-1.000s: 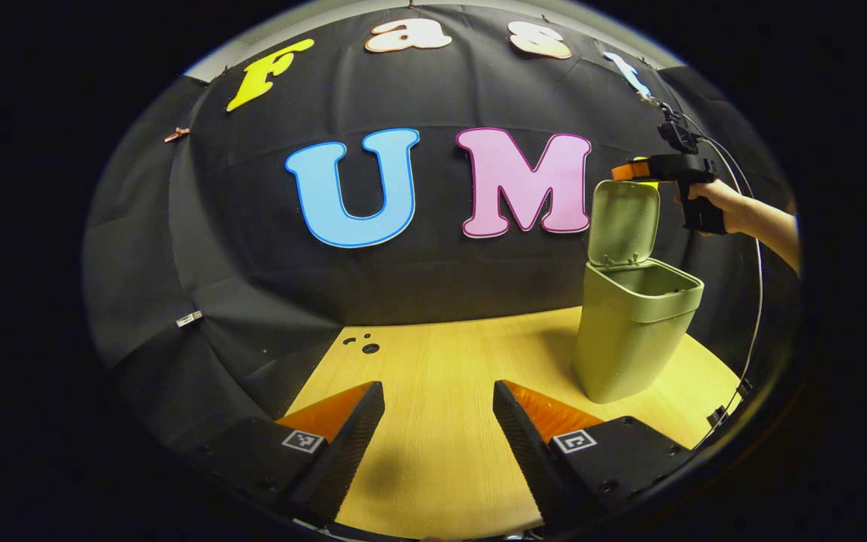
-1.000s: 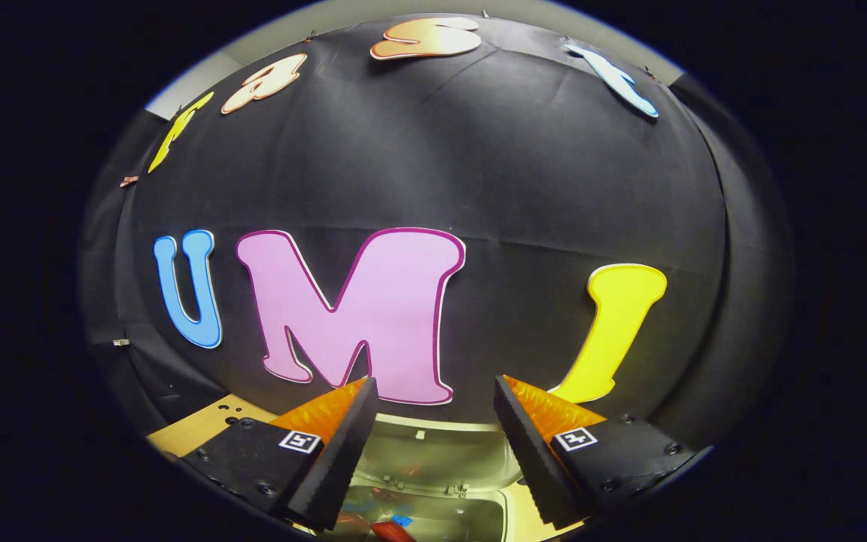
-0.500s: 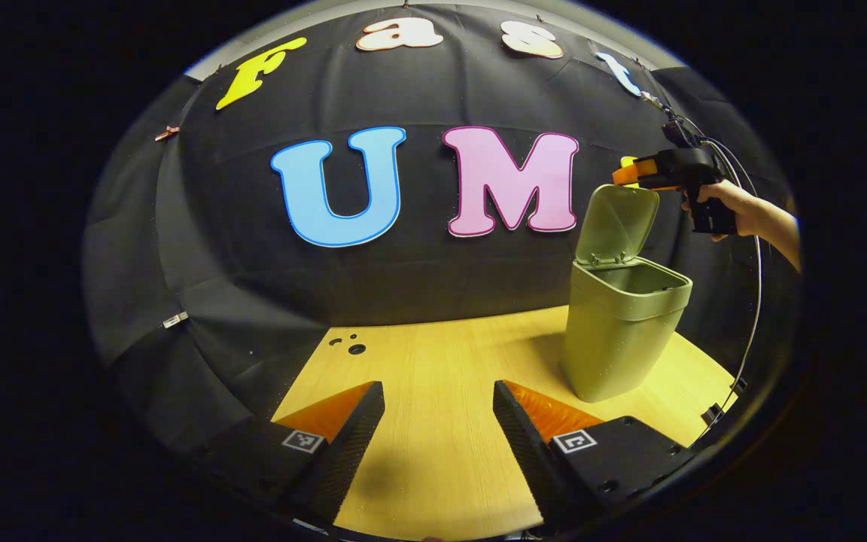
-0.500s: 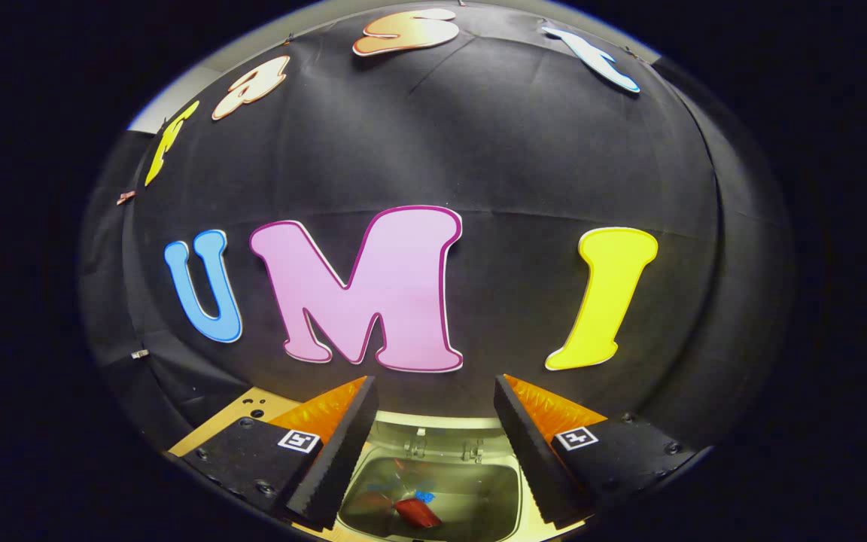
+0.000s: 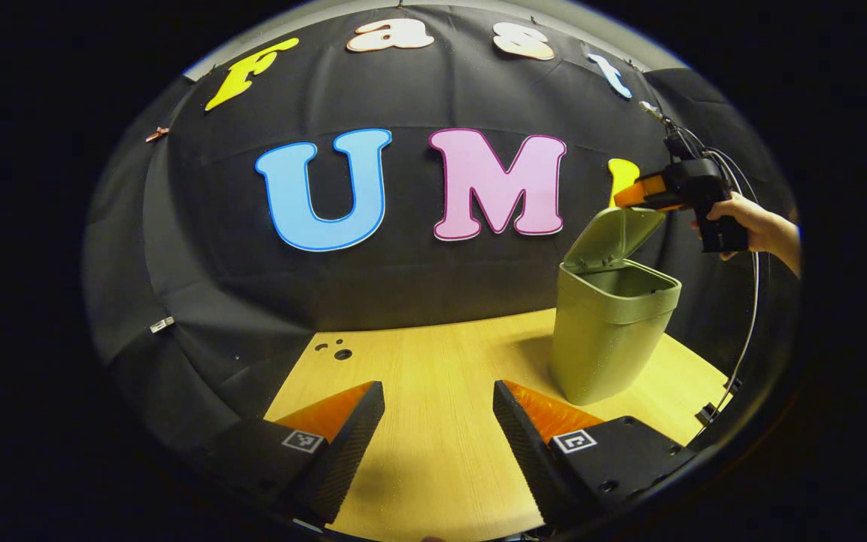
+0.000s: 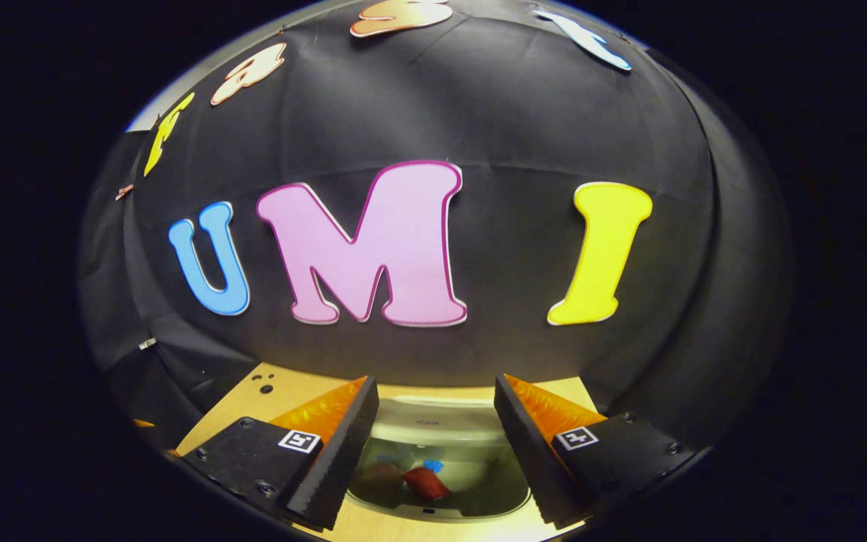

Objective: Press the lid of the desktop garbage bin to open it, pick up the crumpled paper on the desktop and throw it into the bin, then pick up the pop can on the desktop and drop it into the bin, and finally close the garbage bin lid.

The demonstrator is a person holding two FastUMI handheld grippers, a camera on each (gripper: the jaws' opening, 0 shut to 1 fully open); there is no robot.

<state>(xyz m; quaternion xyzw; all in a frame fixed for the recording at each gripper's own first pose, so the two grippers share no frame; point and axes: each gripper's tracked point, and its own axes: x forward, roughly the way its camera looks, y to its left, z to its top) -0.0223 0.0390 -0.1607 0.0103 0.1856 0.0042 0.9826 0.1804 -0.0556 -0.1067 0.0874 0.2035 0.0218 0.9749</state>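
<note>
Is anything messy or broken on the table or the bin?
Nothing stands out. The green bin stands upright on the wooden table, its lid half tipped under the right hand-held gripper. Trash lies inside the bin, none spilled on the table.

Your left gripper (image 5: 439, 421) hovers with its fingers apart over a light wooden table (image 5: 441, 361). Ahead of it and to its right, the green garbage bin (image 5: 606, 331) stands upright on that table. Farther ahead to its left, small dark holes (image 5: 337, 352) mark the wood near the back edge.
</note>
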